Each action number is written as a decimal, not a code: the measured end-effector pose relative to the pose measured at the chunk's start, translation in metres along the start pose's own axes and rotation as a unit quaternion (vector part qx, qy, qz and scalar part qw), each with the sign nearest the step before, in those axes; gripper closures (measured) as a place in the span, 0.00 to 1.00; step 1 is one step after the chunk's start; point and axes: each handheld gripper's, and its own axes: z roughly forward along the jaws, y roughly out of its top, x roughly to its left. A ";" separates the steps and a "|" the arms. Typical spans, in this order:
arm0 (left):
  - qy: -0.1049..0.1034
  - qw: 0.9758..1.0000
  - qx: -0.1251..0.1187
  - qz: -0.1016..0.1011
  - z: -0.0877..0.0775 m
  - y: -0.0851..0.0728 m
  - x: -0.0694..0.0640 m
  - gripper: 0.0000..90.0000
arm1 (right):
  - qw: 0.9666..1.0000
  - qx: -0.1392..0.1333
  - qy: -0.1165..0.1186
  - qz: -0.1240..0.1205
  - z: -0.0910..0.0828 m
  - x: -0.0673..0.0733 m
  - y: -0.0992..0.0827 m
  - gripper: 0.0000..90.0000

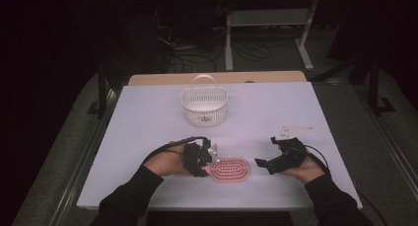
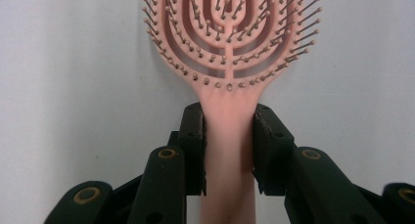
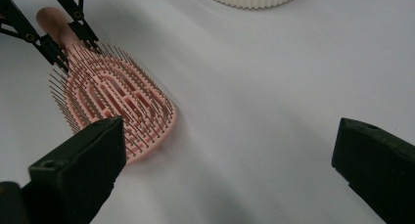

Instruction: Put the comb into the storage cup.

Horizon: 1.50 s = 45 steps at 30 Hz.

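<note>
Left gripper view: the brush [image 2: 229, 62], lying near the basket [image 1: 204, 106], was clamped at its handle by the left gripper [image 2: 228, 150]; being head-heavy, it could be expected to droop if lifted

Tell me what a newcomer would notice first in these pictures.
The pink plastic hairbrush lying bristles-up at the white table's near edge, its handle clamped between the left hand-held gripper's jaws. Behind it stands a white slotted plastic basket; the right hand-held gripper waits open beside the brush.
</note>
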 end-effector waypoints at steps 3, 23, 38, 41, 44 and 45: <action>0.001 1.000 -0.001 -0.003 0.000 0.000 0.000 0.78 | 1.000 0.000 0.000 0.001 0.000 0.000 0.000 0.00; 0.010 0.998 -0.056 -0.037 -0.015 -0.012 0.004 0.79 | 1.000 -0.002 -0.001 0.004 -0.002 -0.001 -0.001 0.00; 0.021 0.989 -0.128 -0.067 -0.029 -0.031 0.011 0.79 | 1.000 -0.005 -0.002 0.007 -0.004 -0.002 -0.001 0.00; 0.023 0.986 -0.148 -0.072 -0.033 -0.035 0.012 0.79 | 1.000 -0.006 0.000 0.006 -0.004 -0.002 -0.001 0.00; 0.026 0.982 -0.169 -0.080 -0.037 -0.039 0.013 0.79 | 1.000 -0.007 0.001 0.004 -0.004 -0.002 -0.001 0.00; 0.027 0.981 -0.173 -0.080 -0.039 -0.040 0.014 0.79 | 1.000 -0.008 0.002 0.004 -0.004 -0.002 -0.001 0.00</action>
